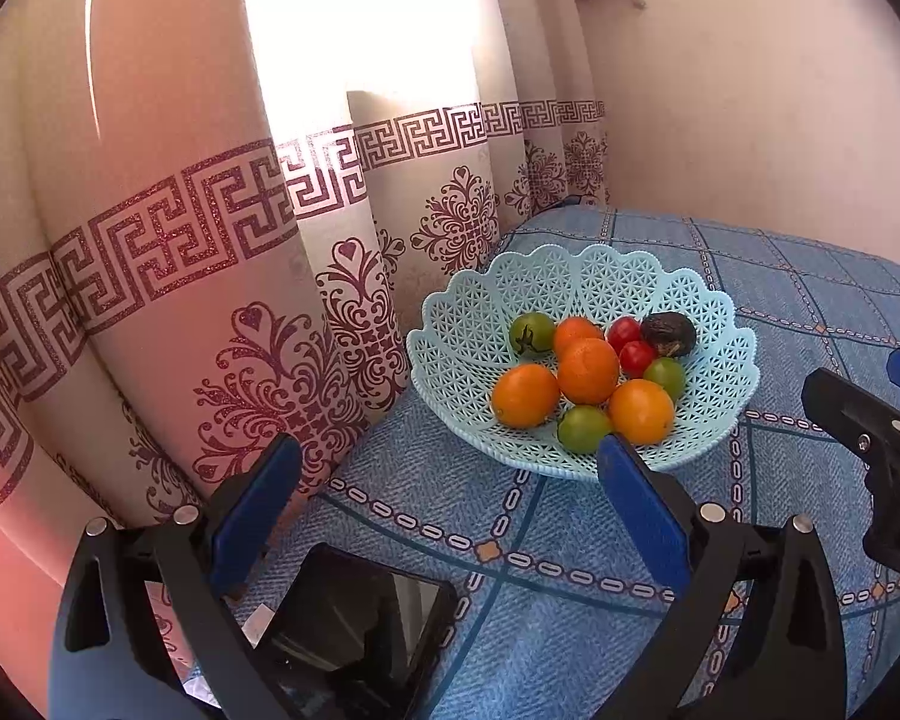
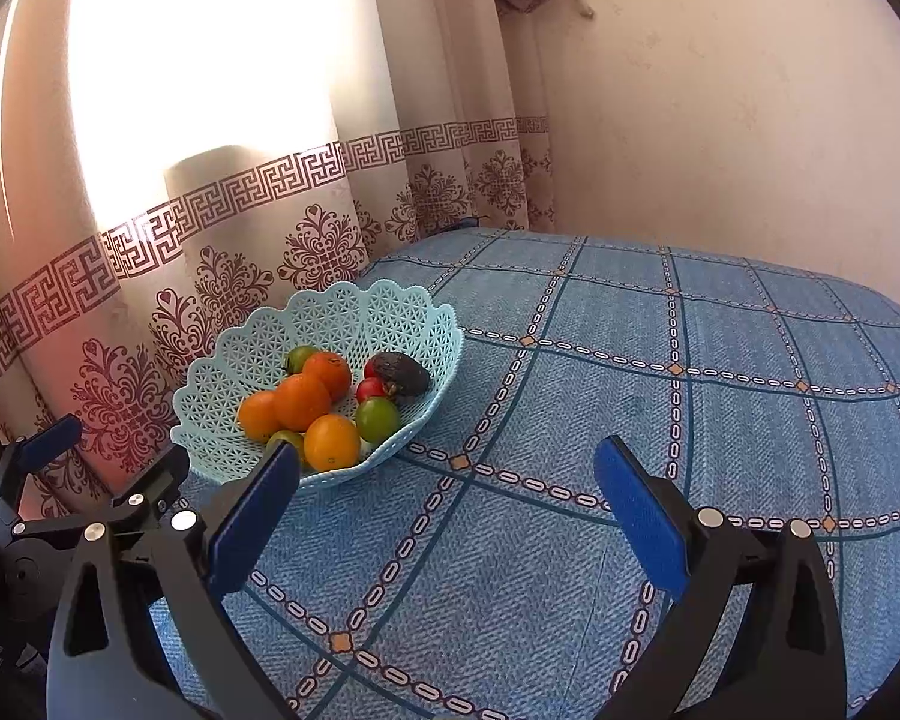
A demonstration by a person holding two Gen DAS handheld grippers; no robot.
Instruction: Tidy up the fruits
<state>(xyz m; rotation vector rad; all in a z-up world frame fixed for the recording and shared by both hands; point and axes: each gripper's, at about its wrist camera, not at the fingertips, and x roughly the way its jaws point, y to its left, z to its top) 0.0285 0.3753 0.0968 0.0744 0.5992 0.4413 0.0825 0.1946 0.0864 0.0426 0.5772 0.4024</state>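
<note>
1. The table (image 2: 660, 420) wears a woven blue cloth crossed by dark lines and chain-pattern bands; its far corners are rounded and its near edge is cut off in both views.
2. A pale curtain (image 1: 168, 276) with glittery maroon key-pattern band and floral motifs hangs at the table's 9 to 11 o'clock; the window behind it is blown out white.
3. The basket (image 1: 468, 324), pale blue plastic lattice with a scalloped rim, sits on the cloth near the curtain.
4. All the fruit lies in the basket: four oranges (image 1: 588, 371), smooth and round, three green fruits (image 1: 583, 427), two small red ones (image 1: 636, 357), and a wrinkled dark fruit (image 1: 669, 333) at 1 o'clock. The right view hides part of one green fruit behind a jaw.
5. The left gripper (image 1: 450, 510) has its jaws spread wide, blue-padded, holding nothing, just short of the basket's near rim.
6. The right gripper (image 2: 447, 504) is likewise wide open and empty, over bare cloth at the basket's 4 o'clock.
7. Only the left view shows a glossy black tablet-like slab (image 1: 354, 630), partly hidden by the jaws.
</note>
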